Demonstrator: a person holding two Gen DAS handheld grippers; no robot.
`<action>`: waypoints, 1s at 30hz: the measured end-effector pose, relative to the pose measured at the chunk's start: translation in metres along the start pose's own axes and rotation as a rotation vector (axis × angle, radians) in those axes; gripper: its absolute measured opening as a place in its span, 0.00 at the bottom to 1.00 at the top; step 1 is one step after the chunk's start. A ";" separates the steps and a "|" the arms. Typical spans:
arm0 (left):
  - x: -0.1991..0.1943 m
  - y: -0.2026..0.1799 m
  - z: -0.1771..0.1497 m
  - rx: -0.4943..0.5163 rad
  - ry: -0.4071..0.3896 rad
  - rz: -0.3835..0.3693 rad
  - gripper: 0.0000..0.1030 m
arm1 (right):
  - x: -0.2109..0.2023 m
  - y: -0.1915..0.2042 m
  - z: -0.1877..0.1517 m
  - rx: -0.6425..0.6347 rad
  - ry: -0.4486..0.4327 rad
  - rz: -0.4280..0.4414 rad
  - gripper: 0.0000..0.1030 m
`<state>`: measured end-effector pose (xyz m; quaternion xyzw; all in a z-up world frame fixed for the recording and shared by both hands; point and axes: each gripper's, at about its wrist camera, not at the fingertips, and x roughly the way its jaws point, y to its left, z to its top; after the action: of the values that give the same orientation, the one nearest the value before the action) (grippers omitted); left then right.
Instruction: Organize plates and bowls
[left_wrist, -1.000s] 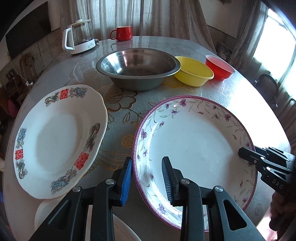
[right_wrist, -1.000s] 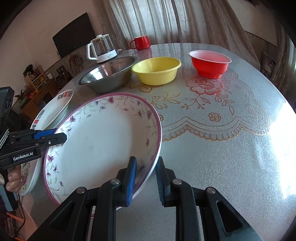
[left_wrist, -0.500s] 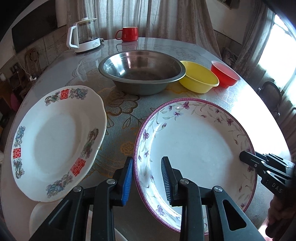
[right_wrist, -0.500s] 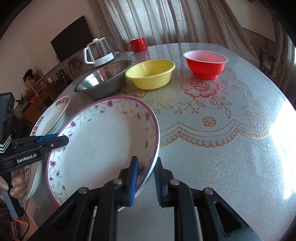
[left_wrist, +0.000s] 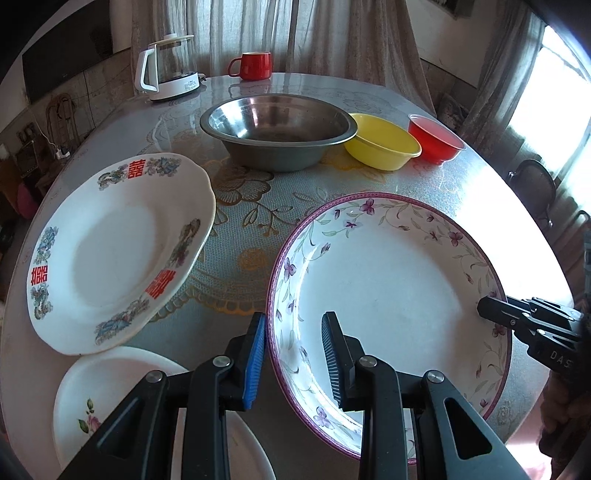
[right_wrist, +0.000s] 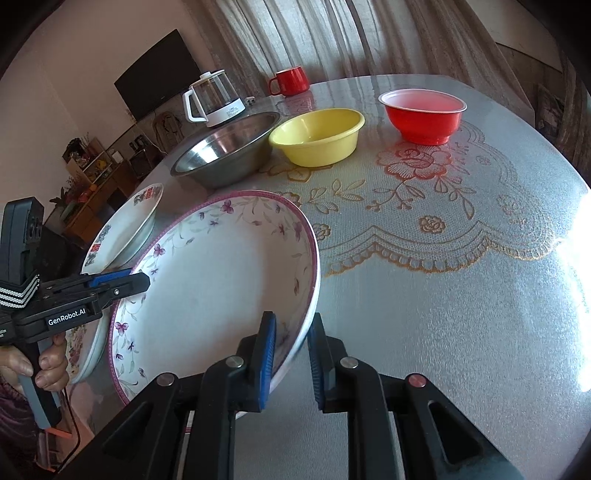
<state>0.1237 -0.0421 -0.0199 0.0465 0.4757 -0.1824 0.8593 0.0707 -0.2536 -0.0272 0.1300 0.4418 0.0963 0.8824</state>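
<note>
A large deep plate with purple flowers and a purple rim (left_wrist: 388, 280) (right_wrist: 221, 280) is held between both grippers, tilted above the table. My left gripper (left_wrist: 293, 350) (right_wrist: 142, 282) is shut on its near-left rim, one pad outside and one inside. My right gripper (right_wrist: 291, 350) (left_wrist: 484, 310) is shut on the opposite rim. A white plate with red characters (left_wrist: 110, 251) (right_wrist: 129, 221) lies to the left, resting on a small white plate with a rose (left_wrist: 110, 398). At the back stand a steel bowl (left_wrist: 277, 129), a yellow bowl (left_wrist: 384, 142) and a red bowl (left_wrist: 436, 138).
A glass kettle (left_wrist: 166, 66) and a red mug (left_wrist: 253, 65) stand at the far edge of the round table (right_wrist: 461, 314), which has a patterned cover. A person's hand (right_wrist: 48, 365) holds the left gripper's handle. Curtains hang behind; a chair (left_wrist: 535, 184) stands at the right.
The right jaws have narrowed onto the plate's rim. The left view has shifted, so more of the small rose plate shows below the gripper. Both grippers have stayed on the flowered plate.
</note>
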 end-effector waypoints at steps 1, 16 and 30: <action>-0.002 -0.001 -0.002 -0.001 -0.001 -0.004 0.30 | 0.000 0.001 -0.003 -0.004 0.006 -0.002 0.15; -0.018 -0.007 -0.029 0.000 -0.031 0.004 0.30 | -0.006 0.007 -0.023 -0.040 0.002 -0.049 0.15; -0.027 -0.003 -0.040 -0.058 -0.072 -0.015 0.30 | -0.005 0.012 -0.023 -0.018 0.017 -0.117 0.17</action>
<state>0.0770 -0.0276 -0.0186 0.0115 0.4497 -0.1764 0.8755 0.0486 -0.2404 -0.0325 0.0952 0.4552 0.0494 0.8839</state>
